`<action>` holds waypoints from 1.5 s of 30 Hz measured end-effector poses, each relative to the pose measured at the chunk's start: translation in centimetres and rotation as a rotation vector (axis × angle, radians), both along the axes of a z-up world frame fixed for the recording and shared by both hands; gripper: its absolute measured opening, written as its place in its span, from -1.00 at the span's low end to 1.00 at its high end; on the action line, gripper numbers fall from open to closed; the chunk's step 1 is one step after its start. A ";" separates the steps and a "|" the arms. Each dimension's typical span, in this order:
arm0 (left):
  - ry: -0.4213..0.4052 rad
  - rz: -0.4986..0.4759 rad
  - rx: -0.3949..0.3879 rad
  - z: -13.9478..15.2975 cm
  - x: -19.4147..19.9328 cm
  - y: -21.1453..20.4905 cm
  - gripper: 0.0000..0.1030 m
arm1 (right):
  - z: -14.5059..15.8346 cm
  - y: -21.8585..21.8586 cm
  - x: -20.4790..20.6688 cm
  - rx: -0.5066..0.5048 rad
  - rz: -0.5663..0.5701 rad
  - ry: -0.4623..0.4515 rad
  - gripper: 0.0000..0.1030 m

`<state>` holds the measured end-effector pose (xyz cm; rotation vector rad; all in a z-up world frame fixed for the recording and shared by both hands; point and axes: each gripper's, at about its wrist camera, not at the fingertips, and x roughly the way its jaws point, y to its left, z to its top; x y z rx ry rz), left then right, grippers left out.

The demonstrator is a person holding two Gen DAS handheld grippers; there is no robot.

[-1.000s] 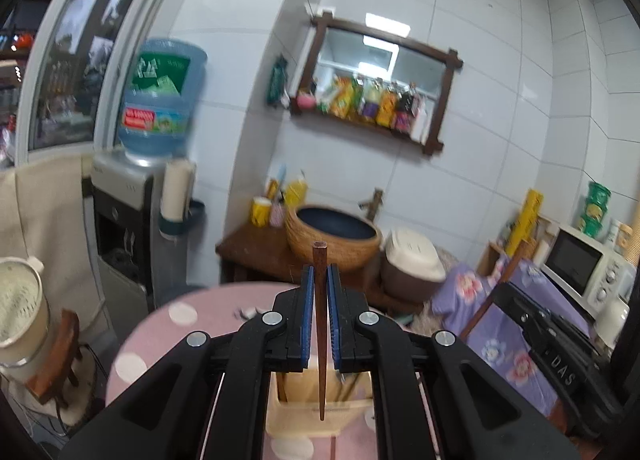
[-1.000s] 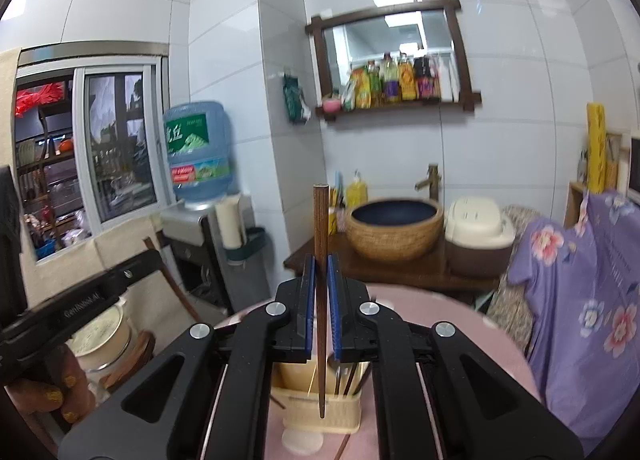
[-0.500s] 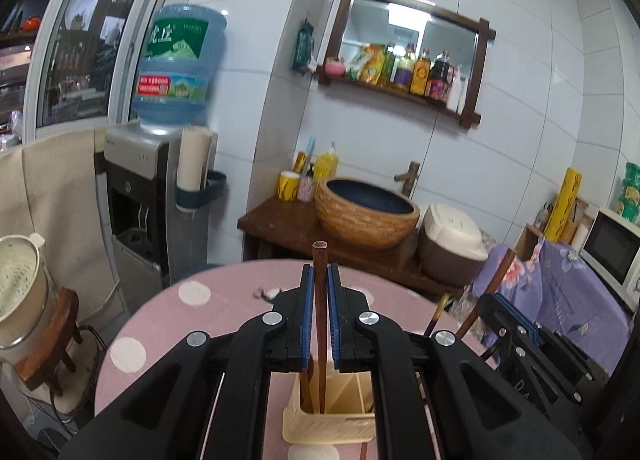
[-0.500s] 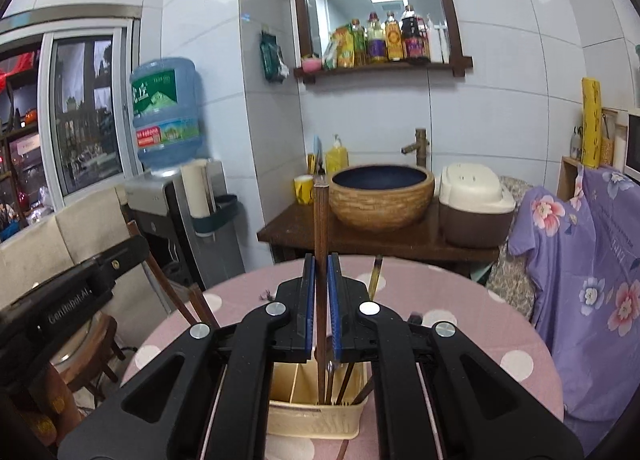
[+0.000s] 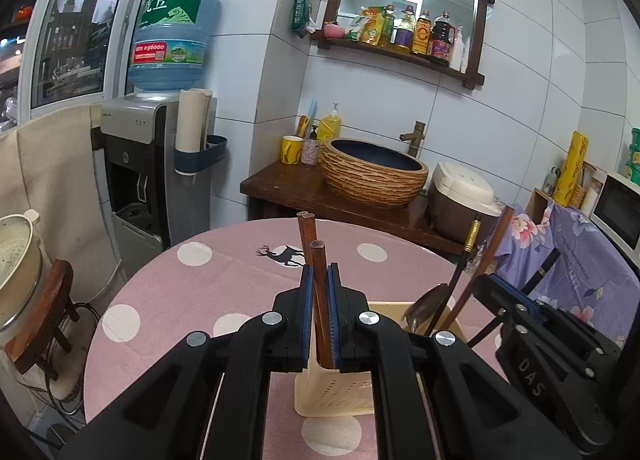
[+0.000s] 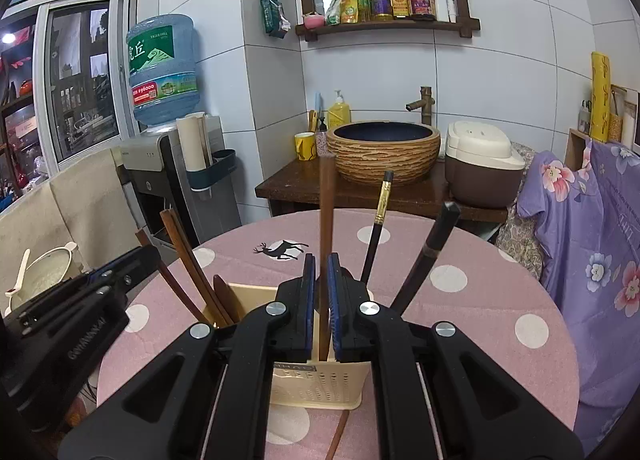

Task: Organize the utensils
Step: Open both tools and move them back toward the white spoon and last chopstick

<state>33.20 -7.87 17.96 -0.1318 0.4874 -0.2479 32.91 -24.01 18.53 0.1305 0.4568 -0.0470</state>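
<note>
The left claw (image 5: 320, 292) is clamped on a brown chopstick (image 5: 319, 280). The stick's low end goes down into the holder (image 5: 336, 396), so its tip is hidden. A second brown stick (image 5: 306, 236) pokes up just behind it. The right claw (image 6: 320, 292) is pinched on another brown chopstick (image 6: 326, 220), which stands nearly upright; its low end is hidden between the pads, over the holder (image 6: 320, 384).

The cream holder sits on the pink table (image 6: 460, 300) with white dots. In it lean a black stick with a gold band (image 6: 378, 228), a dark stick (image 6: 430, 256) and brown sticks (image 6: 188, 260) on the left. The holder has a small label, too tiny to read.

In the left view the right claw's body (image 5: 536, 360) reads "DAS". In the right view the left claw's body (image 6: 68, 324) has blurred writing.

Far back, the water jug (image 5: 174, 32) reads "TIGER HILL", with big Chinese letters.
</note>
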 end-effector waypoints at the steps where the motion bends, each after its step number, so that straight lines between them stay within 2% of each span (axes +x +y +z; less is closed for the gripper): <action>1: 0.004 -0.005 -0.010 0.0 -0.1 0.2 -0.84 | 0.1 0.0 -0.4 -0.006 -0.001 -0.018 -0.86; 3: 0.001 -0.011 -0.016 0.1 -0.4 0.5 -0.80 | 0.3 0.1 -1.1 -0.015 0.003 -0.037 -0.86; 4: -0.006 -0.011 -0.012 0.1 -0.7 0.6 -0.68 | 0.4 0.2 -1.4 -0.019 0.006 -0.043 -0.85; 5: -0.015 -0.010 -0.012 0.0 -1.2 0.9 -0.46 | 0.5 0.2 -1.9 -0.023 0.011 -0.047 -0.85; 6: -0.020 -0.009 -0.016 -0.2 -1.5 1.1 -0.33 | 0.5 0.2 -2.5 -0.026 0.015 -0.052 -0.82; 7: -0.024 -0.008 -0.025 -0.3 -2.1 1.5 -0.12 | 0.4 0.2 -3.2 -0.030 0.017 -0.058 -0.73; 8: -0.026 -0.003 -0.033 -0.6 -2.6 1.9 0.00 | 0.3 0.2 -3.8 -0.032 0.016 -0.064 -0.64; 9: -0.026 0.002 -0.037 -0.8 -3.1 2.3 0.04 | 0.1 0.1 -4.6 -0.032 0.011 -0.072 -0.41; 10: -0.020 0.005 -0.036 -1.3 -3.7 2.7 0.11 | 0.0 0.1 -5.2 -0.033 0.006 -0.074 -0.27; 14: 0.037 0.008 -0.034 -3.4 -5.4 4.1 0.28 | -1.9 -0.1 -7.5 -0.042 0.006 -0.018 -0.24; 23: 0.232 -0.013 -0.002 -10.6 -8.2 5.3 0.28 | -9.0 -1.0 -10.6 -0.050 -0.024 0.170 -0.22; 28: 0.286 -0.035 0.035 -13.2 -9.8 4.8 0.25 | -12.6 -2.3 -11.4 -0.009 -0.054 0.261 -0.22; 37: 0.360 -0.125 0.115 -16.1 -11.0 1.5 0.21 | -14.9 -3.0 -12.0 0.030 -0.061 0.317 -0.22; 42: 0.391 -0.125 0.141 -17.6 -11.1 0.5 0.16 | -15.4 -3.2 -12.3 0.047 -0.057 0.332 -0.21; 45: 0.375 -0.106 0.203 -17.9 -11.0 -0.4 0.07 | -15.5 -3.2 -12.4 0.054 -0.053 0.337 -0.21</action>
